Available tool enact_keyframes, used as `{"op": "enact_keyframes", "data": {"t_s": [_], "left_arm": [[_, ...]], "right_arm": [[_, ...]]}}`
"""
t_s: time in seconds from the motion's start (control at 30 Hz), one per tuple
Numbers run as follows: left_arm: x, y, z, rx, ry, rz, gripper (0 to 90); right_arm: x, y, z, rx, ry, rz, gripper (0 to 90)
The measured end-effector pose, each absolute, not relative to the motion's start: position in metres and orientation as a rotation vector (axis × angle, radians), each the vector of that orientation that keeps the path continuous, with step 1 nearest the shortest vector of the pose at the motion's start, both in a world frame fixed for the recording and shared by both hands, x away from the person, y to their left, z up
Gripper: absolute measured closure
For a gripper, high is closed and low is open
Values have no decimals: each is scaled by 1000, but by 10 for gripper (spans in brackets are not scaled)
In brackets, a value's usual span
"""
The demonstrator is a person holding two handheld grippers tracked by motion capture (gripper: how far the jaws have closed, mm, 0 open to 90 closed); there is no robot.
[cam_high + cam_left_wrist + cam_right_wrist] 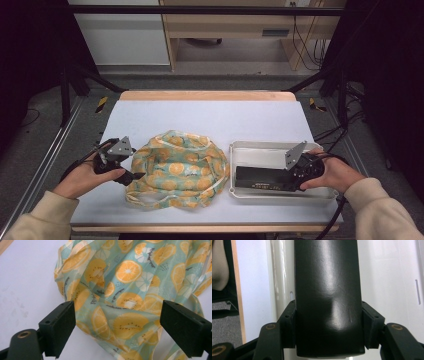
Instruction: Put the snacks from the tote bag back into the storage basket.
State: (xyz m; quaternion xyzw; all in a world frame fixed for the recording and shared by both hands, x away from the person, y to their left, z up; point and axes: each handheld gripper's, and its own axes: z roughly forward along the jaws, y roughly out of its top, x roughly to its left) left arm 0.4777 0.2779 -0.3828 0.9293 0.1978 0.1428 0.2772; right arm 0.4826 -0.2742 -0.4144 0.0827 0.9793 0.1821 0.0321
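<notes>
A crumpled bag printed with orange and kiwi slices on teal lies at the middle of the table. My left gripper is at the bag's left edge. In the left gripper view the left gripper stands open, its jaws wide apart over the bag's fabric without pressing on it. A long black box lies in a white tray on the right. My right gripper is shut on the box's right end. In the right gripper view both pads of the right gripper press the sides of the black box.
The table has a pale blue-white mat with a wooden strip along its far edge. The tray's white floor shows beside the box. Dark frame posts and cables stand beyond the table on both sides.
</notes>
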Motion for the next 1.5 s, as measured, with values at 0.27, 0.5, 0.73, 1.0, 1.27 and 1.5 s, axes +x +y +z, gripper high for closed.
{"op": "enact_keyframes", "data": {"t_s": [0.27, 0.5, 0.73, 1.0, 1.27, 1.5], "left_arm": [[477, 278, -385, 2490, 535, 373, 130], [480, 279, -386, 2473, 540, 354, 131], [482, 275, -387, 2478, 532, 347, 131], [483, 271, -390, 2508, 516, 341, 131], [480, 273, -387, 2503, 511, 344, 131], [478, 272, -386, 2504, 500, 348, 121]], "right_arm": [[485, -272, -416, 234, 3027, 564, 429], [485, -268, -418, 214, 3035, 550, 429], [490, -266, -422, 202, 3040, 546, 427], [493, -267, -424, 230, 3052, 528, 364], [491, -265, -418, 324, 2975, 607, 166], [483, -264, -410, 387, 2896, 690, 133]]}}
